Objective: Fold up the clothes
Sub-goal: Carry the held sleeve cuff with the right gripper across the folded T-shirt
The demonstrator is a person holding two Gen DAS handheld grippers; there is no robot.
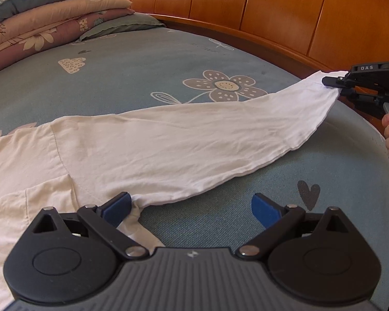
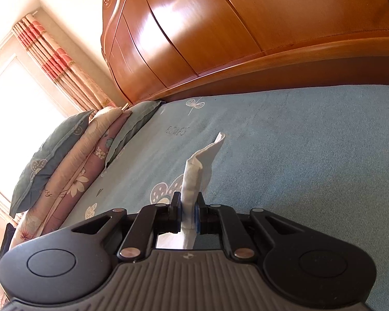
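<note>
The white long-sleeved shirt [image 1: 147, 142] lies spread on the bed [image 1: 132, 77], its sleeve running toward two o'clock. My right hand-held gripper [image 2: 188, 208] pinches the cuff; my left hand-held gripper [image 1: 192, 208] gapes wide at the armpit. The cloth looks light, limp and wrinkle-prone, so seams and hems seem the best holds.

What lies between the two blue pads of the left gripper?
Mostly bare blue bedsheet; the white shirt reaches only the left pad. The left wrist view shows this.
</note>
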